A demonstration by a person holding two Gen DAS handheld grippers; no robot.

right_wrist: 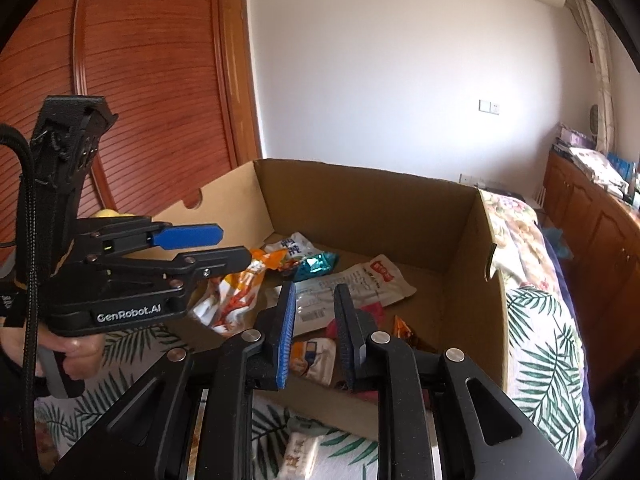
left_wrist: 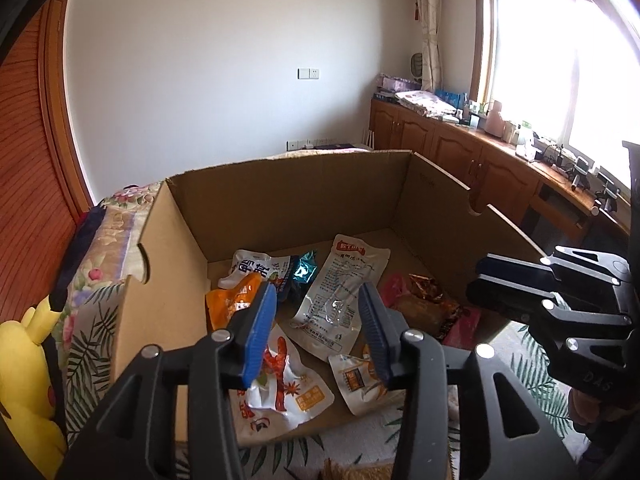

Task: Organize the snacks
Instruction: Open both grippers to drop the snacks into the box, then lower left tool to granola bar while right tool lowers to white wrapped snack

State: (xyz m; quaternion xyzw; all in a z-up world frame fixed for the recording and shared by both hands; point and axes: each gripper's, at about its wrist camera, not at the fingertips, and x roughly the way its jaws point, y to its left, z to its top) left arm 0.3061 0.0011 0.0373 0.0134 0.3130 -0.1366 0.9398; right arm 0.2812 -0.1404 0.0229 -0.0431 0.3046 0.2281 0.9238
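Observation:
An open cardboard box (left_wrist: 304, 196) lies on a bed and holds several snack packets: a long white pouch (left_wrist: 340, 292), a teal foil packet (left_wrist: 303, 270), an orange packet (left_wrist: 232, 300), a white-and-red packet (left_wrist: 280, 384) and a brown packet (left_wrist: 424, 300). My left gripper (left_wrist: 318, 320) is open and empty, just above the box's near edge. My right gripper (right_wrist: 314, 320) is open and empty over the near right part of the box (right_wrist: 360, 208); it shows from the side in the left wrist view (left_wrist: 480, 280). One snack packet (right_wrist: 298, 456) lies on the bedspread outside the box.
The leaf-patterned bedspread (right_wrist: 540, 340) surrounds the box. A yellow plush toy (left_wrist: 24, 380) sits at the left. Wooden cabinets (left_wrist: 460, 152) with clutter run under the window at the right. A wooden wardrobe (right_wrist: 140, 100) stands behind the left side.

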